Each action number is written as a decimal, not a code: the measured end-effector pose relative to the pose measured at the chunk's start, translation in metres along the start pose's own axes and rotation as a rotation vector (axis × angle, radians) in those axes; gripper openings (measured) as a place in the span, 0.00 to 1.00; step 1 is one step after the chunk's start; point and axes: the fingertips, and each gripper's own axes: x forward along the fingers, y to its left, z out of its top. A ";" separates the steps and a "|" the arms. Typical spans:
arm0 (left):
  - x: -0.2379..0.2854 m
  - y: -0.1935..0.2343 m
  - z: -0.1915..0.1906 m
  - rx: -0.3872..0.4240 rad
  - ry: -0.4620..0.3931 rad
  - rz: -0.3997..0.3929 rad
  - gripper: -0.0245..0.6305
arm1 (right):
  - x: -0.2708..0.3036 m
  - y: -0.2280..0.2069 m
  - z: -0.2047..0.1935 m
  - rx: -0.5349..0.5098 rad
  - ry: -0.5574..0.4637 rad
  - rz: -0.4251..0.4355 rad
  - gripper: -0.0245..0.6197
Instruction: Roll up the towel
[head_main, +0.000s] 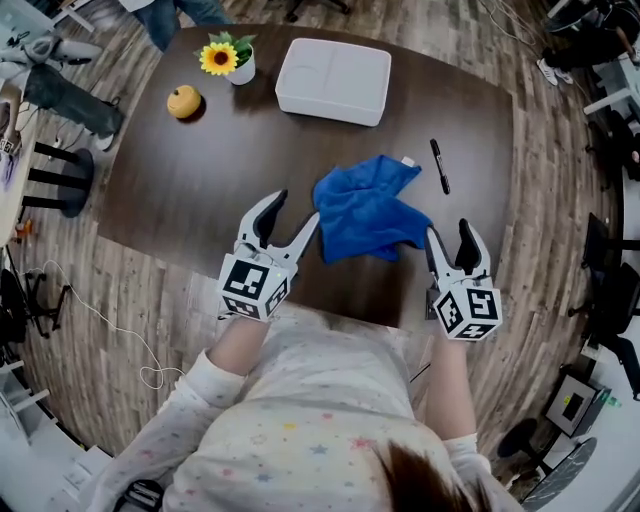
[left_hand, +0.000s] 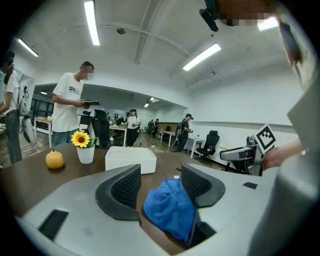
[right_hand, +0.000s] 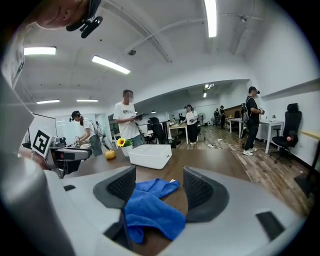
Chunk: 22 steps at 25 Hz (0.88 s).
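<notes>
At the table's (head_main: 180, 200) near edge, the left gripper (head_main: 298, 207) and the right gripper (head_main: 447, 228) flank a crumpled blue towel (head_main: 365, 215). The towel lies in a loose heap on the dark top, unrolled.

Left gripper view: jaws spread wide, with towel (left_hand: 170, 207) between them, bunched against the inner face of the right-hand jaw. Right gripper view: jaws likewise spread, with towel (right_hand: 150, 210) low in the gap, hard against the left-hand jaw. Neither pair is closed on the cloth. The head view adds that each gripper meets the towel only at an outer edge — the left one at its left side, the right one at its near right corner.

Beyond the towel, only the head view shows a black pen (head_main: 439, 165) just to its right. Farther back stand a white box (head_main: 333, 80), a sunflower pot (head_main: 228, 58) and an orange fruit (head_main: 184, 101). The gripper views alone show the room behind — a standing person (left_hand: 67, 107) past the table's far end.
</notes>
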 end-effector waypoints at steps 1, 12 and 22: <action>0.002 -0.001 -0.007 -0.004 0.017 -0.006 0.39 | 0.003 -0.003 -0.007 -0.002 0.017 0.000 0.49; 0.013 -0.024 -0.091 -0.043 0.184 -0.077 0.39 | 0.029 -0.012 -0.101 -0.057 0.271 0.100 0.43; 0.015 -0.045 -0.158 -0.014 0.361 -0.169 0.39 | 0.037 -0.017 -0.163 -0.125 0.483 0.159 0.42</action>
